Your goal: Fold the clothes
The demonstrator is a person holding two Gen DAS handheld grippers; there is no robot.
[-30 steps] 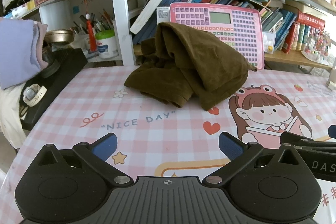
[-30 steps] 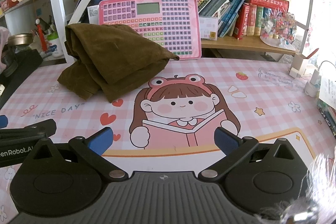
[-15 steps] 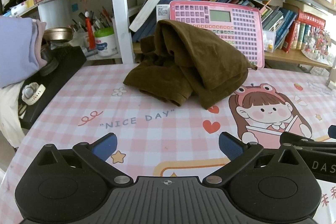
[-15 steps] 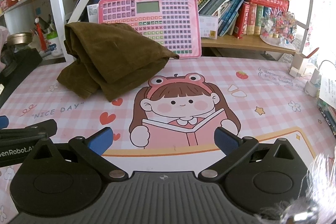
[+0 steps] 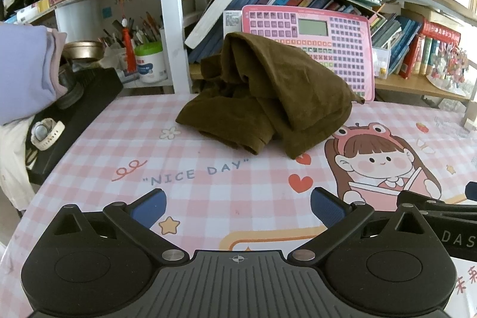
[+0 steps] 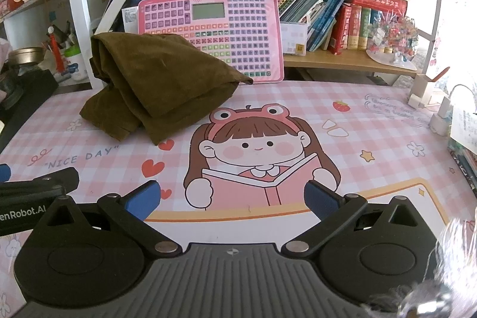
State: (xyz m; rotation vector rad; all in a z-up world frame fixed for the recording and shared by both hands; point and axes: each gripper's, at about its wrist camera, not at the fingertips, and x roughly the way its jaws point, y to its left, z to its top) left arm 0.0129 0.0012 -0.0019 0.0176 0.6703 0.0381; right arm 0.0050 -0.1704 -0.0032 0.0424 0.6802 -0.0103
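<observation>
Because nothing has been picked up yet, both tools sit low over the near edge of the table (image 5: 89, 169) with their fingers spread wide and empty: the left gripper (image 5: 237, 206) shows bare pink check between its blue pads (image 5: 149, 206), and the right gripper (image 6: 231, 200) frames the printed cartoon girl in the same way. Well apart from both lies the brown garment (image 5: 268, 97), crumpled in a heap toward the far edge, at about twelve o'clock from the left tool and about eleven o'clock from the right. Its upper part is draped against the pink keyboard toy (image 6: 214, 35) that leans on the bookshelf (image 6: 328, 61), which is likely why the cloth stands up in a ridge instead of lying flat; its lower folds spill forward onto the mat, ending just beyond the "NICE DAY" lettering. No sleeve, leg or hem can be told apart in the bundle, so what kind of garment it is stays unclear. Folding has not begun. A sensible first step, judging by the layout, would be drawing the cloth off the toy onto the open mat, where there is room to spread it.
</observation>
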